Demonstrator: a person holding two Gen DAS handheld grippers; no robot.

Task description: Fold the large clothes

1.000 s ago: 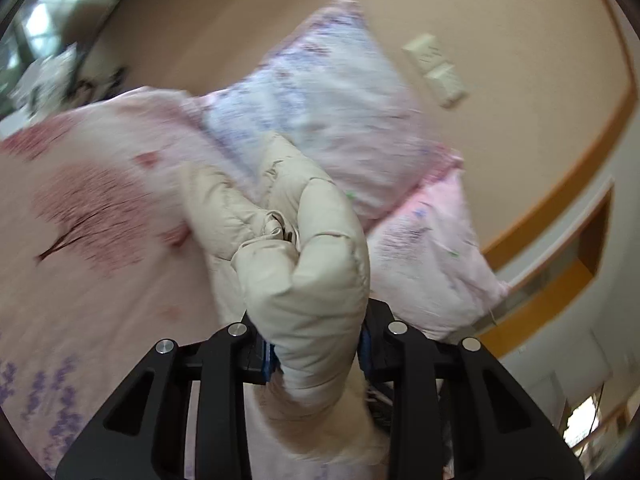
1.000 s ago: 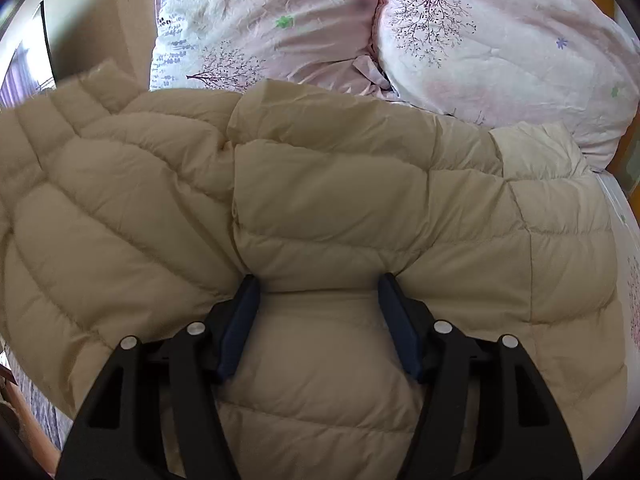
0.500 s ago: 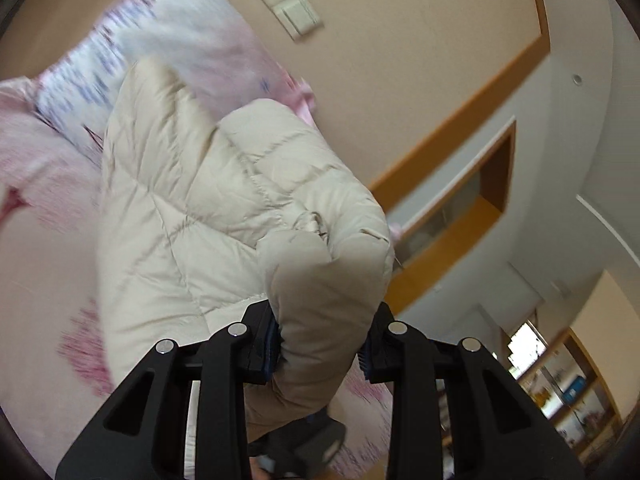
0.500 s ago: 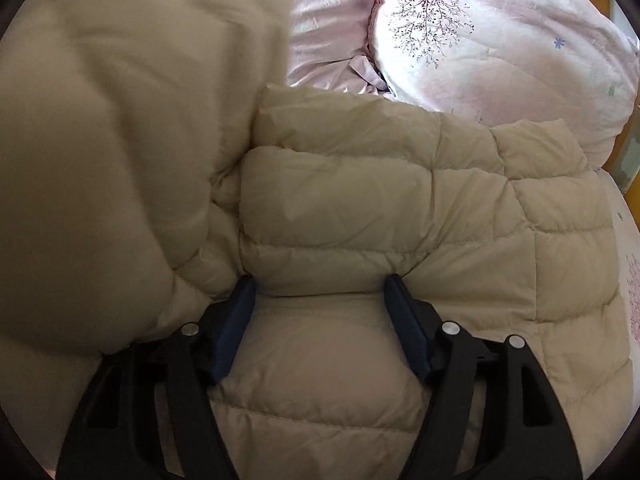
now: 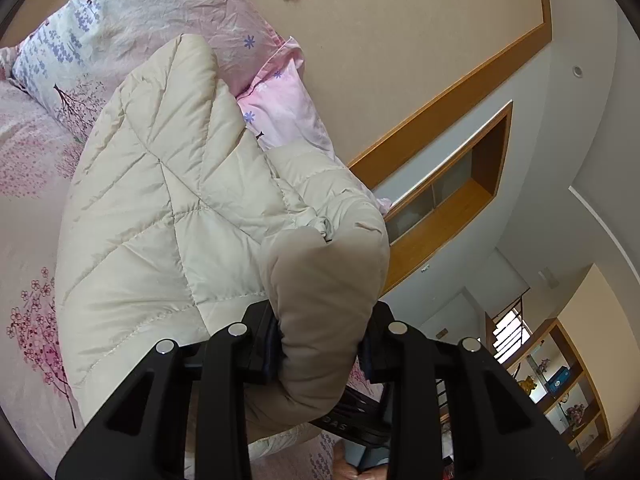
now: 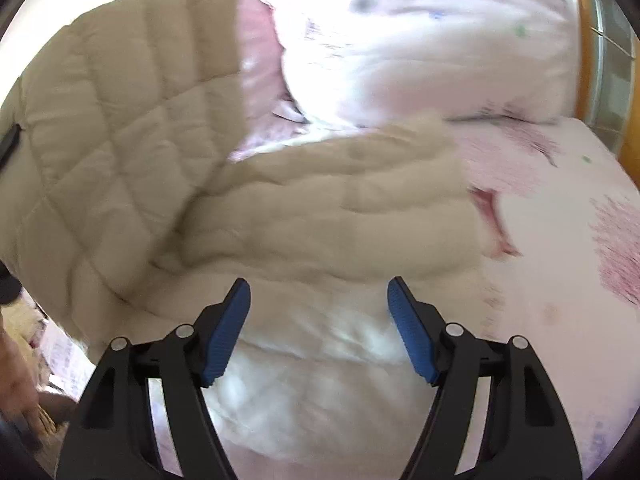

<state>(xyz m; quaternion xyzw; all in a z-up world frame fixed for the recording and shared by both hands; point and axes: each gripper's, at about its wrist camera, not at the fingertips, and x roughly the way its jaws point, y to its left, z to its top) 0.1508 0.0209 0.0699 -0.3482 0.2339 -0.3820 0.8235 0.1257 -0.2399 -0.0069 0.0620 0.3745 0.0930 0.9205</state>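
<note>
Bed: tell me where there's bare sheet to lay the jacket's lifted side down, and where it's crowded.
Bare pink sheet lies open to the right of the beige jacket, below the pillows and inside the wooden bed edge. The left gripper is clamped on a jacket fold; the right gripper hangs open above it. The head end is crowded with pillows.
</note>
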